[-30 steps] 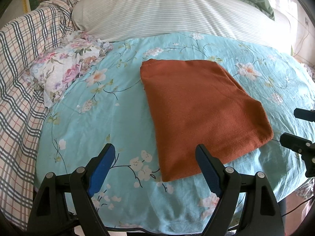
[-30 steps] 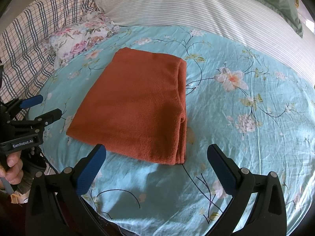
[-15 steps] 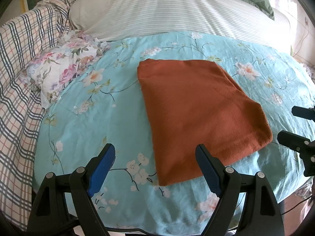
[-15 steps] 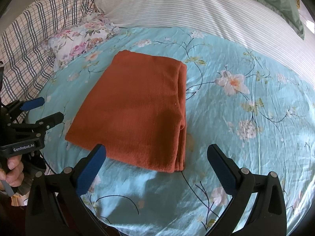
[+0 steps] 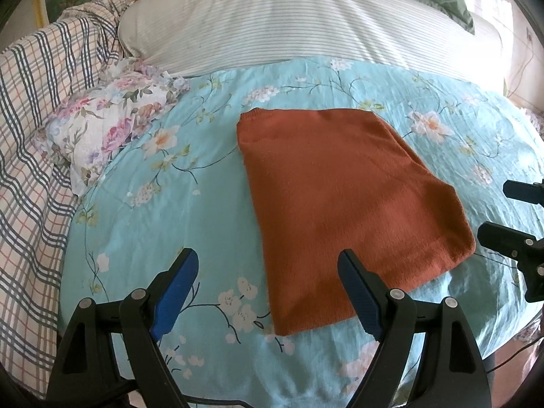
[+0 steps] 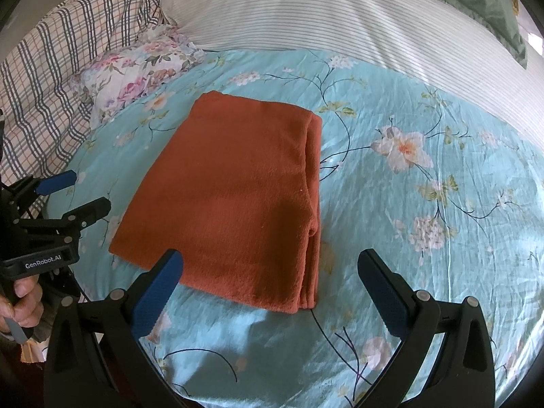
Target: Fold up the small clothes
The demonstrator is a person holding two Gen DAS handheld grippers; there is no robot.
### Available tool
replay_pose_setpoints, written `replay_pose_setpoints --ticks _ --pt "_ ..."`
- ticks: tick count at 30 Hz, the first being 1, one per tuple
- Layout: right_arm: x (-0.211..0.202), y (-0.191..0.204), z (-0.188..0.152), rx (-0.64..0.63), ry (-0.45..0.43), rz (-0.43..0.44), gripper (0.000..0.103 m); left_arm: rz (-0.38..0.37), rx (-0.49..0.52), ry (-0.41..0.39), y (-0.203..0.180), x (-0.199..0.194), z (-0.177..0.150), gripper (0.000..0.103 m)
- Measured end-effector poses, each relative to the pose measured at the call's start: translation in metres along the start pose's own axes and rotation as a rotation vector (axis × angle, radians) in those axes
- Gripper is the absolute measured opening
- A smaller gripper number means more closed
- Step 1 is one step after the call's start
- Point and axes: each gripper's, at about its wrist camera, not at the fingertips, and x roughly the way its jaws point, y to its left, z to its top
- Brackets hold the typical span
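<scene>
Lying flat near the middle of the turquoise floral bedsheet (image 5: pixel 142 224) is the rust-orange knitted garment (image 5: pixel 343 204), folded into a neat rectangle with its layered edges stacked along the right side in my right wrist view (image 6: pixel 238 197). My left gripper (image 5: pixel 268 272) hangs released just in front of the garment's near left corner, its 2 blue-padded fingers spread wide and holding nothing. My right gripper (image 6: pixel 270 273) hangs just in front of the garment's near right corner, jaws likewise spread and empty. Beyond the garment's far left corner sits a crumpled pink-flowered white cloth (image 5: pixel 105 129). Left of that lies a plaid checked blanket (image 5: pixel 30 142); behind the garment stretches a white pinstriped pillow (image 5: pixel 289 23).
</scene>
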Motion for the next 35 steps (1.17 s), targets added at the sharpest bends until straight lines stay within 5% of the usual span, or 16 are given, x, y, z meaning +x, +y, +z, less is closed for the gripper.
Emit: replay_pose_setpoints --ticks 19,35 --pt "0.025 -0.012 0.008 0.051 0.020 0.035 0.102 0.016 0.001 -0.016 0.003 0.007 0.005 0.087" --pt "0.045 -0.011 0.004 0.066 0.045 0.062 0.102 0.026 -0.022 -0.019 -0.001 0.010 0.000 0.102"
